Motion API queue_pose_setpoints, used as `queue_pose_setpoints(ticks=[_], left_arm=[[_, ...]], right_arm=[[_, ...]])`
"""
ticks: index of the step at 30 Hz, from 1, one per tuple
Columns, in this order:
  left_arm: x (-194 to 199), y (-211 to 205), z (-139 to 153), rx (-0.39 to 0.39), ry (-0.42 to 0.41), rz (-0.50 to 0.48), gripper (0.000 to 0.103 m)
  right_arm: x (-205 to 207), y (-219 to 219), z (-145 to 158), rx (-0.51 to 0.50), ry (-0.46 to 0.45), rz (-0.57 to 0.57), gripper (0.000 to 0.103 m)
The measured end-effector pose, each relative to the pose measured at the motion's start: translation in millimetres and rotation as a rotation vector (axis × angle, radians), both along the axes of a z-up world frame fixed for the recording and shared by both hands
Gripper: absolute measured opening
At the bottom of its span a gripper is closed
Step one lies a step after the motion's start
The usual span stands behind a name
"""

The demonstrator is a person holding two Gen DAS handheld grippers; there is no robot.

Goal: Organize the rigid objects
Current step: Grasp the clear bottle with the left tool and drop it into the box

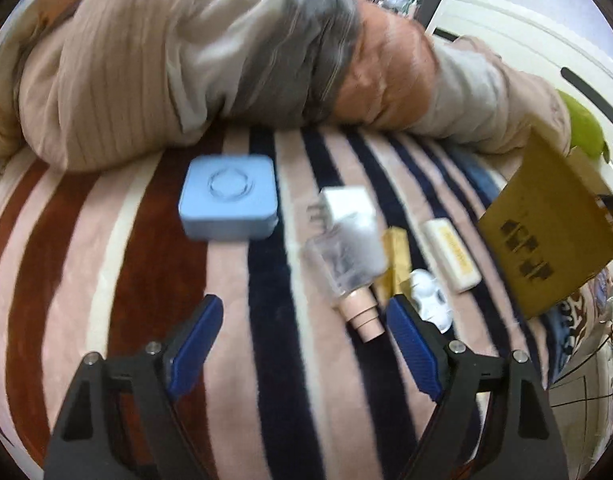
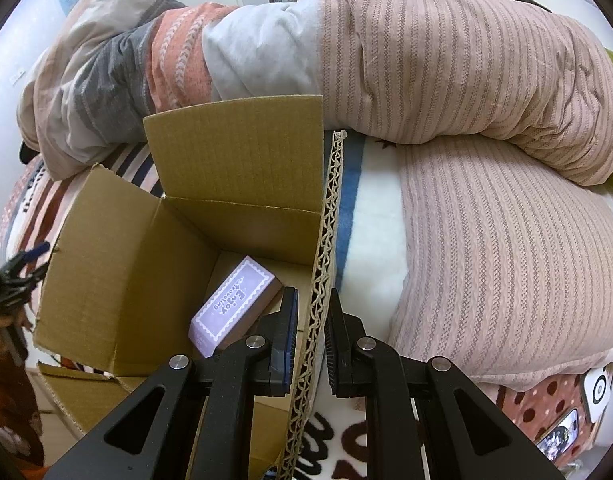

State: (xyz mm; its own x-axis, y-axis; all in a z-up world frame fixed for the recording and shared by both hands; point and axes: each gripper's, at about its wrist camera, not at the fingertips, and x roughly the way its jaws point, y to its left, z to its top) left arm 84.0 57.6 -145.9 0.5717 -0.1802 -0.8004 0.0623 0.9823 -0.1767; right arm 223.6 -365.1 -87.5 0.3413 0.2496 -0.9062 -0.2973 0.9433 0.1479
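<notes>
In the left wrist view my left gripper is open and empty above a striped blanket. Ahead of it lie a light blue square case, a white charger plug, a clear bottle with a pink cap, a gold stick, a white bar with a yellow label and a small white figure. In the right wrist view my right gripper is shut on the right wall of an open cardboard box. A purple "Enjoy traveling" box lies inside.
A bundled pink and grey quilt lies behind the objects and fills the far side in the right wrist view. The cardboard box stands at the right of the left wrist view. A phone lies at lower right.
</notes>
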Motion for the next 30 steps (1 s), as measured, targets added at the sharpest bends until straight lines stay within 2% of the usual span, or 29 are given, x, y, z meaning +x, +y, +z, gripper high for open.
queue_pose_setpoints(ticks=[6,8,14,15,16,18,22,25,28,30], left_arm=[[13,-22,-18,-0.050,0.026,-0.011,0.082],[22,-29,-23,-0.046,0.033,0.000,0.080],[35,-41,-38,-0.052,0.038,0.034,0.051],[35,-42,-38,-0.038,0.031,0.036,0.041],[34,-42,-37,-0.022,0.019,0.030,0.036],[30,-39,-33,-0.002,-0.003,0.018,0.032],[23,-34,-28,0.083,-0.020,-0.005,0.031],[27,-29,-33,0.059,0.016,-0.025,0.031],[38,-27,-44,0.018,0.045,-0.001,0.034],[46,-28,-47,0.003,0.036,0.032,0.033]], right_arm=[[0,-1,-1,0.006,0.003,-0.004,0.008],[0,0,0,0.004,0.002,-0.004,0.008],[0,-1,0,0.000,0.003,0.000,0.008],[0,0,0,-0.001,0.004,0.001,0.008],[0,0,0,-0.001,0.003,0.001,0.008],[0,-1,0,-0.001,0.002,0.002,0.008],[0,-1,-1,0.003,0.005,0.003,0.008],[0,-1,0,0.000,0.003,0.005,0.008],[-1,-1,0,0.001,0.002,0.005,0.008],[-1,-1,0,0.004,0.003,0.003,0.008]])
